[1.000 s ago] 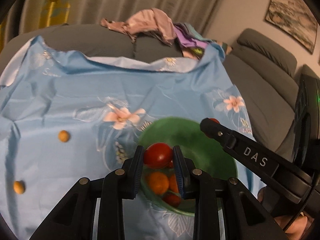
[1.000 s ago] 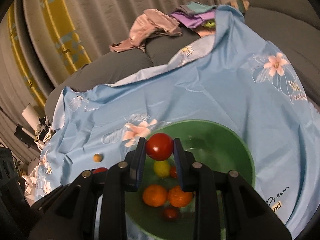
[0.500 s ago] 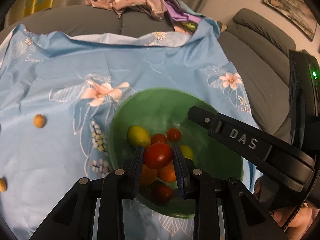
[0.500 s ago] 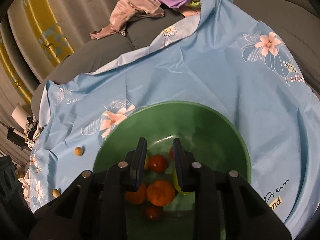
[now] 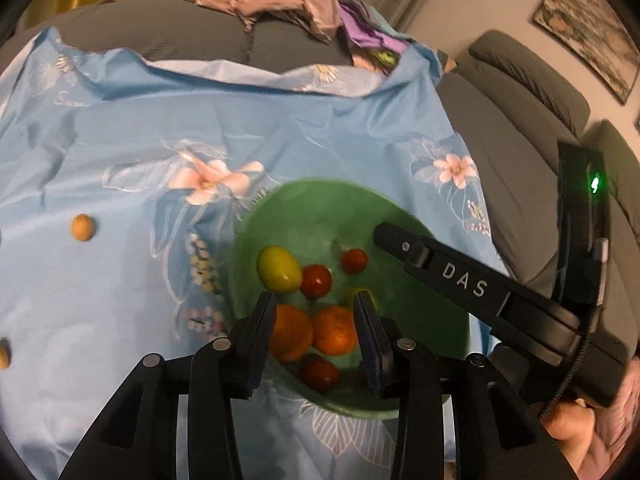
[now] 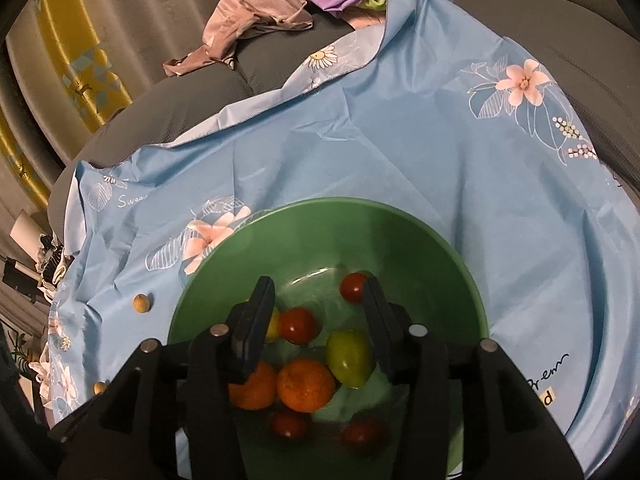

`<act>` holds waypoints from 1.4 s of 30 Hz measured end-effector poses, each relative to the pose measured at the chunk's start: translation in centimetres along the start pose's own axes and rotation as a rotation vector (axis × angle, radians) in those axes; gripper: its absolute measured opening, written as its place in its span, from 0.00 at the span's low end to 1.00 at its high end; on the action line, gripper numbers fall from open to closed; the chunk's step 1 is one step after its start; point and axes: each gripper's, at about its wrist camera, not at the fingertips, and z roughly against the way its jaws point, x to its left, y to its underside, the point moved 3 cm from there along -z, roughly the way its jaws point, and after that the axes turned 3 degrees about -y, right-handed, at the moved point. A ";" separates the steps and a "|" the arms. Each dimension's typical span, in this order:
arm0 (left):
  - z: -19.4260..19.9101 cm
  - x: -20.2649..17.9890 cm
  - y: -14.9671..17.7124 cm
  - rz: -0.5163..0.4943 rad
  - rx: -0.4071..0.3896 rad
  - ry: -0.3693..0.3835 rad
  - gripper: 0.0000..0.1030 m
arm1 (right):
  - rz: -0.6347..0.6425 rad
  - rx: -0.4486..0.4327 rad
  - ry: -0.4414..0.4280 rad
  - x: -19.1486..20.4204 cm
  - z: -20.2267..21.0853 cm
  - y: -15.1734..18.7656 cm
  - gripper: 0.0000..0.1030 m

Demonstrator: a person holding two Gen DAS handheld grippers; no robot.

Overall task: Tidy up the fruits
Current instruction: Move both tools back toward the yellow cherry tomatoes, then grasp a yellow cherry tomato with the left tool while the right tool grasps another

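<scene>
Your left gripper [image 5: 316,310] hung with its jaws spread and nothing between them, just above the near side of the round green plastic bowl [image 5: 436,344]. Your right gripper [image 6: 318,298] was likewise released and empty, poised over the same bowl [image 6: 400,236], its black finger [image 5: 436,264] crossing the bowl's right rim in the left wrist view.

Counting the fruit in the bowl from the right wrist view: two oranges, one [image 6: 306,384] in the middle and one [image 6: 254,386] touching it on the left; four red tomatoes, one [image 6: 299,325] beyond the oranges, one [image 6: 354,286] toward the far right, and two dim ones [image 6: 290,424] [image 6: 364,436] at the near side; one yellow-green oval fruit [image 6: 350,358] just right of the middle orange; and another yellowish fruit [image 6: 273,326] mostly hidden behind the left finger of that gripper. The left wrist view showed that second yellow-green fruit [image 5: 279,268] plainly, at the bowl's left.

The bowl sat on a light blue flowered cloth [image 6: 400,140] spread over a grey sofa [image 6: 160,100]. Left of the bowl, well apart from it, two small tan round fruits [image 5: 83,227] [image 5: 3,354] lay on the cloth. Beyond the bowl, a heap of pinkish and purple clothes [image 6: 256,20] rested on the sofa back, and a framed picture [image 5: 592,28] hung on the wall far right of it.
</scene>
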 end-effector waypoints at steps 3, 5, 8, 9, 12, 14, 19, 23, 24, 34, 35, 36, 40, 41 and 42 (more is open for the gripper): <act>2.3 1.0 -0.7 0.026 -0.052 -0.011 0.40 | 0.010 -0.009 -0.008 0.4 0.3 -0.1 0.50; 3.8 1.8 -1.0 0.044 -0.088 -0.027 0.46 | 0.015 -0.015 -0.014 0.7 0.5 -0.1 0.50; 6.2 3.6 -1.3 0.074 -0.146 -0.087 0.48 | 0.025 -0.026 -0.020 1.2 0.9 -0.2 0.54; 6.8 4.3 -1.3 0.084 -0.156 -0.118 0.49 | 0.030 -0.030 -0.022 1.4 1.0 -0.2 0.56; 8.5 7.0 -1.2 0.122 -0.175 -0.237 0.49 | 0.048 -0.035 -0.034 2.3 1.2 -0.1 0.58; 9.4 9.0 -0.8 0.154 -0.182 -0.310 0.49 | 0.061 -0.036 -0.045 3.1 1.3 0.0 0.59; 10.8 15.0 1.4 0.286 -0.148 -0.331 0.49 | 0.108 -0.028 -0.088 5.4 1.1 0.3 0.65; 11.0 19.1 3.0 0.398 -0.108 -0.429 0.49 | 0.146 -0.018 -0.137 7.6 0.8 0.5 0.66; 11.1 19.6 3.2 0.410 -0.101 -0.445 0.49 | 0.159 -0.012 -0.153 8.3 0.7 0.7 0.66; 7.3 20.7 4.3 0.394 0.019 -0.540 0.44 | 0.268 0.072 -0.270 13.8 -1.3 3.0 0.66; 7.1 20.9 4.4 0.397 0.025 -0.548 0.44 | 0.276 0.075 -0.268 14.0 -1.4 3.1 0.66; 7.0 21.1 4.4 0.402 0.031 -0.548 0.44 | 0.289 0.080 -0.265 14.4 -1.6 3.3 0.66; 6.9 22.0 4.7 0.417 0.035 -0.591 0.44 | 0.314 0.089 -0.267 15.1 -2.0 3.6 0.66; 6.9 22.3 4.8 0.426 0.033 -0.596 0.44 | 0.318 0.093 -0.269 15.3 -2.1 3.7 0.66; 6.8 22.6 4.9 0.436 0.036 -0.589 0.44 | 0.322 0.096 -0.268 15.5 -2.2 3.8 0.66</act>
